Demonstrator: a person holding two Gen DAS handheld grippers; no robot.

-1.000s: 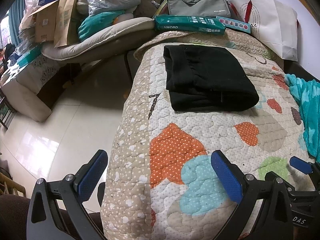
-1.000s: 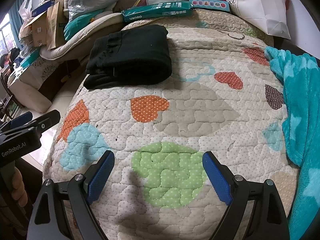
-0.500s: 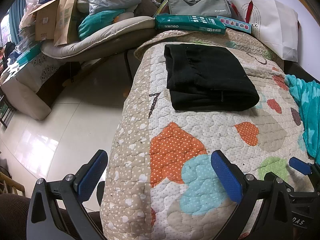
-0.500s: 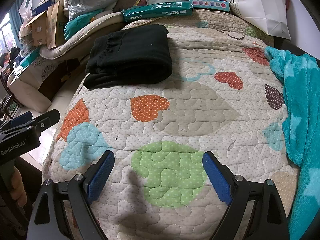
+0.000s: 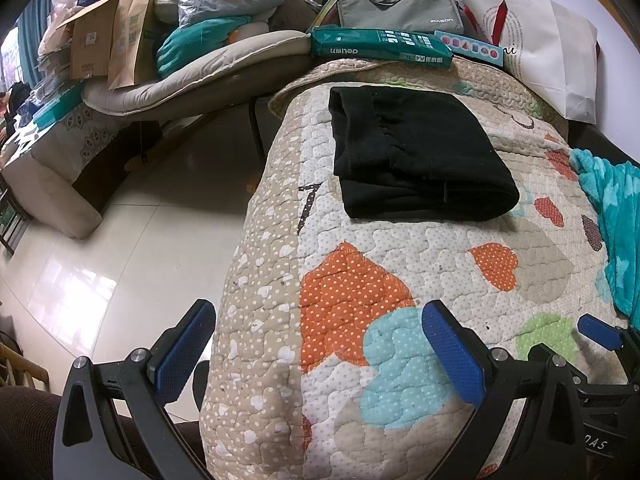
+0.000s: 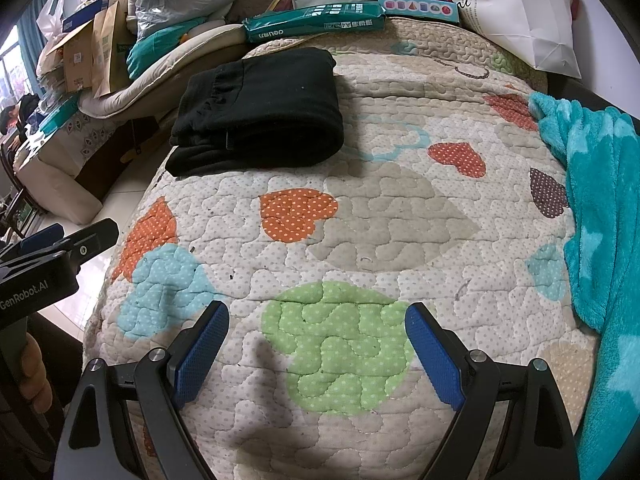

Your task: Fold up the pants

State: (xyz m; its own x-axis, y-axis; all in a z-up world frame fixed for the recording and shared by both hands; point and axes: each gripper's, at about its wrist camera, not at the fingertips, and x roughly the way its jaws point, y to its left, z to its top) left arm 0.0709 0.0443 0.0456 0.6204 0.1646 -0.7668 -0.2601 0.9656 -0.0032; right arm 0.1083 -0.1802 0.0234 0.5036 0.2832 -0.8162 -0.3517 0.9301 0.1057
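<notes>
The black pants [image 5: 416, 152] lie as a compact, thick rectangular bundle of several stacked layers on the quilted bed cover [image 5: 400, 264], toward the far end of the bed and close to its left edge. Judged from that shape, the folding looks finished or very nearly so: edges are fairly even, no leg trails loose, and nothing is being held. At most a small squaring-up or a move to a storage spot could remain, though the pictures do not say that either is wanted.

The gathered waistband sits at the bundle's far-left part, facing the bed's left edge, and a rounded fold faces the near side. The bundle is only a little longer than wide; its long axis seems to run across the bed, from the left edge toward the middle, though fisheye distortion makes this uncertain. In the right wrist view the pants [image 6: 260, 112] show the same layered near edge, with the lowest layer sticking out slightly at the left corner.

Both tools are well apart from the bundle, above the near end of the bed. The left gripper [image 5: 320, 356] has its jaws spread wide and empty, straddling the bed's left edge. The right gripper [image 6: 316, 356] likewise has its jaws wide apart, holding nothing, over a green patch.

Farther out, a teal blanket [image 6: 600, 220] lies along the right side, and a green paper pack [image 5: 380, 46] sits past the far end.
</notes>
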